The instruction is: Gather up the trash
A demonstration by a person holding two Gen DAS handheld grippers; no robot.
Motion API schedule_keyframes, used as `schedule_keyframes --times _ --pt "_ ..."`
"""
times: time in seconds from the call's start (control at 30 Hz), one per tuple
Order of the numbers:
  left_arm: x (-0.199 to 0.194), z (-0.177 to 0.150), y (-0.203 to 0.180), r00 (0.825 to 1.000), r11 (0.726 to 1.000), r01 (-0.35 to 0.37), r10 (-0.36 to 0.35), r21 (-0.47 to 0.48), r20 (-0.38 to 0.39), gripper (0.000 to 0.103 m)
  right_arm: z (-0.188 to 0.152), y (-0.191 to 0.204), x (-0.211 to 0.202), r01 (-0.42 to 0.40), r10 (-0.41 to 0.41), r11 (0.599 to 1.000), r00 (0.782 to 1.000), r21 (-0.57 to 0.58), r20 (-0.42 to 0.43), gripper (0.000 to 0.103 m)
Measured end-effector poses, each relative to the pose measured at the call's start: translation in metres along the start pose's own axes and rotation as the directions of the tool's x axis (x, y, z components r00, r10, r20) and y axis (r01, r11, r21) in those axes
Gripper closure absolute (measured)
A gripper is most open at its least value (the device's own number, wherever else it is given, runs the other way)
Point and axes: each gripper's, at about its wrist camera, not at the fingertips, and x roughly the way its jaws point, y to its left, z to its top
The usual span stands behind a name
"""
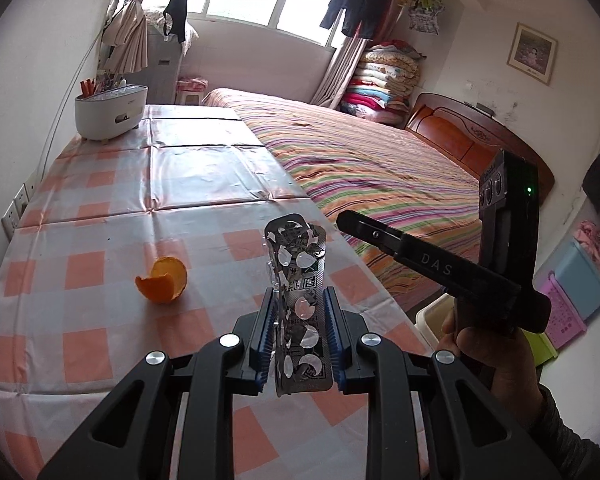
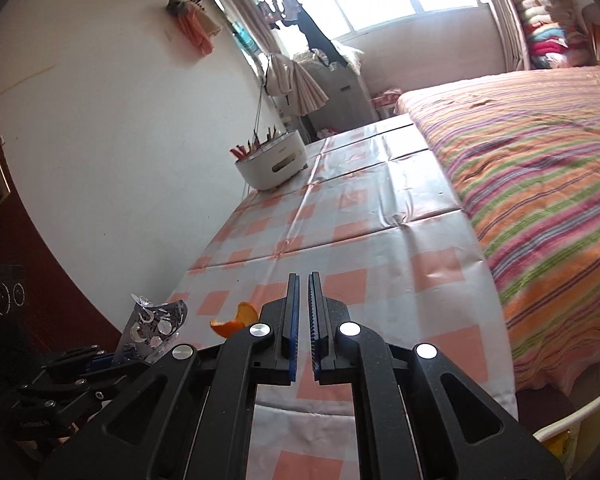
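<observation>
Gripping a blister pack [image 1: 300,300], left tongs [image 1: 300,332] (base hidden).

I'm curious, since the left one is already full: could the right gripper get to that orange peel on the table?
Probably yes. The right gripper holds nothing, and the orange peel lies just left of its fingers on the open tablecloth, nothing between them.

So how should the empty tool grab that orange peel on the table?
The curled orange peel sits like a small open cup on the checked pink-and-white tablecloth, its thin wall standing up. The right tool, nearly shut and empty, should probably open, come down from above and pinch that raised wall, one finger inside the cup and one outside. The left tool is busy holding the silver blister pack.
</observation>
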Motion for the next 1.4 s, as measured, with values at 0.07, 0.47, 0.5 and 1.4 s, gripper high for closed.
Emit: schedule_keyframes --times 0.07,0.47,0.5,1.4 --pt "0.000 0.001 -0.009 1.000 1.000 0.012 -0.012 0.015 0.007 0.080 0.002 -0.007 -0.010 0.007 -0.008 1.000 0.999 0.030 0.033 0.099" --pt "0.026 -0.005 -0.077 0.993 0.989 0.107 -0.102 0.105 -0.059 0.080 -0.015 -0.059 -0.095 0.097 -0.098 0.995 0.989 0.015 0.109 0.099" --pt "0.028 -0.005 -0.083 0.991 0.986 0.126 -0.119 0.107 -0.068 0.080 -0.019 -0.068 -0.103 0.114 -0.115 0.993 0.987 0.016 0.115 0.099" --pt "0.057 -0.033 -0.162 0.959 0.941 0.255 -0.217 0.224 -0.180 0.080 -0.072 -0.123 -0.174 0.225 -0.234 0.971 0.963 0.078 0.134 0.099"
